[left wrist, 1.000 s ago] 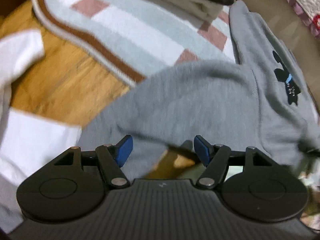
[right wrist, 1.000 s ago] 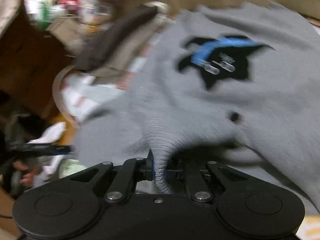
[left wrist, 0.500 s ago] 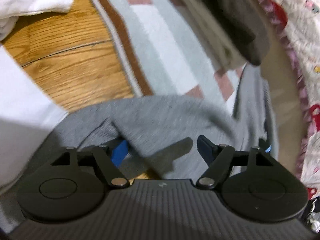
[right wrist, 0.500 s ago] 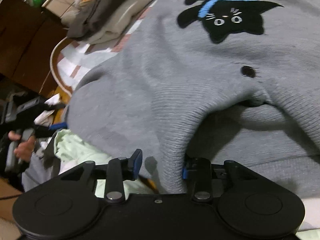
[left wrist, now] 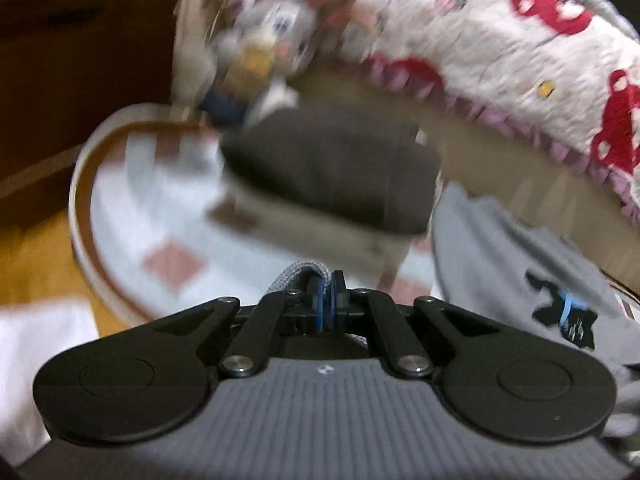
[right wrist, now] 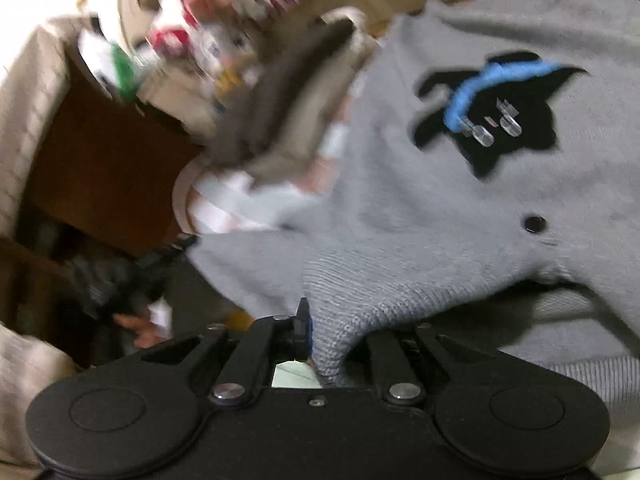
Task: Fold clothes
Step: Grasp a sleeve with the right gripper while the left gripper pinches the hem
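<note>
A grey knit sweater (right wrist: 440, 216) with a black cat patch (right wrist: 492, 120) and a black button is spread in front of me. My right gripper (right wrist: 320, 332) is shut on a fold of its ribbed hem, and the cloth drapes over the right finger. In the left wrist view the sweater (left wrist: 520, 280) lies at the right. My left gripper (left wrist: 326, 304) is shut on a grey ribbed edge of the sweater (left wrist: 304, 274) that bunches above the blue pads.
A folded dark brown and beige stack (left wrist: 336, 184) lies on a round checked rug (left wrist: 160, 216) on the wood floor. A quilt with red print (left wrist: 500, 52) and a plush toy (left wrist: 272, 36) sit behind. White cloth (left wrist: 36, 360) lies at the left.
My left gripper was open over the sweater's sleeve and has shut on its ribbed edge and lifted. My right gripper opened half a second ago and has shut on the hem again.
</note>
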Available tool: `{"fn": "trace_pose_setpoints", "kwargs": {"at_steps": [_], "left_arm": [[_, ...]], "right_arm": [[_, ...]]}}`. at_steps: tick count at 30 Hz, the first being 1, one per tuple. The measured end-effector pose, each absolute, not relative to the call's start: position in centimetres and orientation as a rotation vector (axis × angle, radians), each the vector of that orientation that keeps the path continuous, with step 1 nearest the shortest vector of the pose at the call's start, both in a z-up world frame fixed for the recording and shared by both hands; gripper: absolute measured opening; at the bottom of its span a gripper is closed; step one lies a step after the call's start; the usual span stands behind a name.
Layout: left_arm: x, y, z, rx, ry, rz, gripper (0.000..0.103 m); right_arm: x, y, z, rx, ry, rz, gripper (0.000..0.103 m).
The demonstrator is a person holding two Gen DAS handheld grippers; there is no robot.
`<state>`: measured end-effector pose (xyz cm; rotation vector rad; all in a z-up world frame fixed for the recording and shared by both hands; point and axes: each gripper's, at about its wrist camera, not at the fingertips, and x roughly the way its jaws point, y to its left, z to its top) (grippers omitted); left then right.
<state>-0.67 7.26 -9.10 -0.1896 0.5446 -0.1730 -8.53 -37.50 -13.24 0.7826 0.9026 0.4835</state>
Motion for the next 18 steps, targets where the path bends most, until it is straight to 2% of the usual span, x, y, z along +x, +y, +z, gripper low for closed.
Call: {"fn": "trace_pose_setpoints", "kwargs": {"at_steps": [4, 7, 11, 13, 18], "left_arm": [[0.6, 7.6, -5.0, -0.163, 0.390, -0.184, 0.002], [0.7, 8.7, -2.3, -0.190, 0.284, -0.146, 0.002], [-2.2, 10.9, -0.9, -0.251, 0.171, -0.061, 0.002], [-1.9, 11.9, -3.0, -0.283, 0.263, -0.015, 0.002], [1.9, 12.6, -11.7, -0.287, 0.623, 0.152, 0.004]], "right_arm": [[-7.8, -36.8, -10.9, 0.990, 0.908, 0.571, 0.009], [-7.5, -34.8, -11.5, 1.212, 0.937, 0.645, 0.010], [-8.0, -30.3, -13.2, 1.291, 0.959, 0.728, 0.009], [-8.0, -27.9, -14.1, 1.153, 1.012, 0.665, 0.009], [-7.2, -24.6, -15.7, 0.753, 1.149, 0.489, 0.036]]}}
